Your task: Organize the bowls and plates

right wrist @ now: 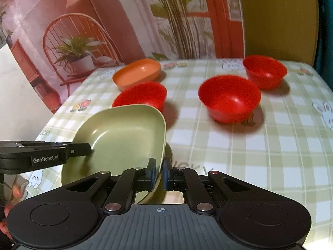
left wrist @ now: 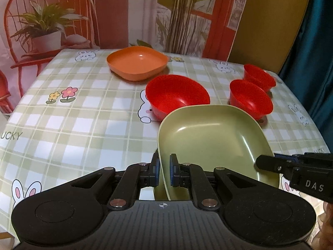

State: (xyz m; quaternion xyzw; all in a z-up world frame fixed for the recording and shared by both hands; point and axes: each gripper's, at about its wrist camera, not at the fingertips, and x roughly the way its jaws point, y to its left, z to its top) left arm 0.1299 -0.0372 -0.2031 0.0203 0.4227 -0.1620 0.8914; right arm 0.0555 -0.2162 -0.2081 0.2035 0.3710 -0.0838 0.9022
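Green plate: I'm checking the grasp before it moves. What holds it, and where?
Both tools grip the green plate by its rim: left tool on its left edge, right tool on the opposite edge.

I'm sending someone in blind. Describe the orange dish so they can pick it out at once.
On the checked tablecloth, look to the far edge, by the backdrop with the potted plant. The orange dish sits there alone, behind the nearest red bowl. It is the only orange piece, shallow and squarish, while the bowls are round and red.
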